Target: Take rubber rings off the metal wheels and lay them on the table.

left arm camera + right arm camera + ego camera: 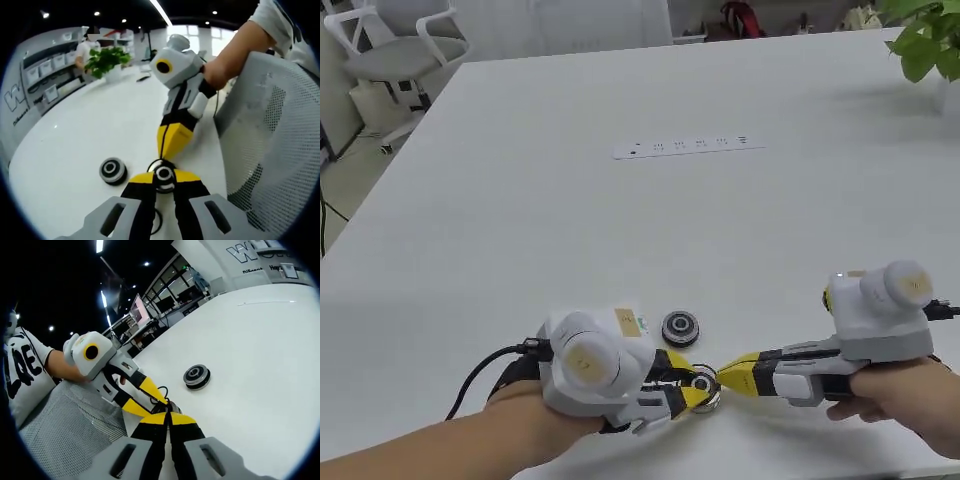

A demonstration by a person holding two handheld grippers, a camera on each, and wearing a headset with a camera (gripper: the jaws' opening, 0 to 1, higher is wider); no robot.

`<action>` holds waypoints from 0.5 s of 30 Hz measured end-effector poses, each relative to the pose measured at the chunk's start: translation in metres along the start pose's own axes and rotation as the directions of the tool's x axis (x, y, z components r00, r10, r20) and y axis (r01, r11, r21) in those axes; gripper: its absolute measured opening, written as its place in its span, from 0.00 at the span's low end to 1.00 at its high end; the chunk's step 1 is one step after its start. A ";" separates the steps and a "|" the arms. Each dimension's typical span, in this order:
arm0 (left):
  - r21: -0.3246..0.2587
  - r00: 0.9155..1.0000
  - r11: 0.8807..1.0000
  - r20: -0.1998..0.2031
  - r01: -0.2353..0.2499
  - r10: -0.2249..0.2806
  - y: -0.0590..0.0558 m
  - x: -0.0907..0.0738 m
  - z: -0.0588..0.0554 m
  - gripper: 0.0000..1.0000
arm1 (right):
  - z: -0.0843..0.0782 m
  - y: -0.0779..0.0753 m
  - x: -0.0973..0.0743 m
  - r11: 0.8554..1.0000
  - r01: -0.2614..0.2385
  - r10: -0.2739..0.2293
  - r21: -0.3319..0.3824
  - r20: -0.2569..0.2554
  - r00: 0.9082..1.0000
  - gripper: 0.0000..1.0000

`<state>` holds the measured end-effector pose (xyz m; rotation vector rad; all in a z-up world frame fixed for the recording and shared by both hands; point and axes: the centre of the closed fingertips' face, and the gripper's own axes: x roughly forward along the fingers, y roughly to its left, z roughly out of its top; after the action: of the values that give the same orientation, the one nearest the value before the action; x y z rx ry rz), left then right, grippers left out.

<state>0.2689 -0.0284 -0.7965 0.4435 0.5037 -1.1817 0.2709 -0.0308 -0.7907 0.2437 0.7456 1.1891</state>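
Rubber ring (155, 164) is seen as a thin black band at the rim of the held wheel (164, 175). That wheel is clamped between the fingers (142, 178) of the left gripper (688, 388), close to the near edge of the tabletop (620, 220). The right gripper (723, 378) is set tip to tip against it. Its fingers (172, 142) are closed to a point at the wheel's rim, and the ring appears to be pinched there, though the contact is too small for certainty. A second wheel (681, 327), its dark ring on, lies flat on the tabletop just beyond the pair. Whether the thin dark loop (158, 220) below the left fingers is a removed ring cannot be told.

With so slight a pinch, the ring may slip from the closed fingers and snap back when it is pulled. If the wheel is gripped off-centre, it may be twisted out and, so near the edge, rolled off the tabletop. The second wheel could be knocked by a sideways sweep.
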 end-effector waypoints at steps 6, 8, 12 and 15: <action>0.018 1.000 1.000 -0.007 0.012 -0.012 0.000 0.000 0.000 0.14 | 0.000 0.001 0.001 1.000 -0.005 0.005 -0.007 -0.005 1.000 0.00; 0.018 1.000 1.000 -0.008 0.018 -0.018 -0.001 -0.001 0.000 0.15 | 0.000 0.002 0.001 1.000 -0.007 0.007 -0.016 -0.009 1.000 0.00; -0.007 0.999 0.999 0.024 0.045 -0.045 -0.002 -0.006 0.009 0.23 | 0.001 0.002 0.001 1.000 -0.008 0.008 -0.016 -0.007 1.000 0.00; -0.015 0.998 0.998 0.043 0.054 -0.053 -0.002 -0.010 0.015 0.24 | 0.002 0.001 0.000 1.000 -0.006 0.006 -0.012 -0.001 1.000 0.00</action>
<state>0.2659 -0.0303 -0.7784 0.3927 0.4908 -1.2355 0.2711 -0.0302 -0.7888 0.2356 0.7394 1.1994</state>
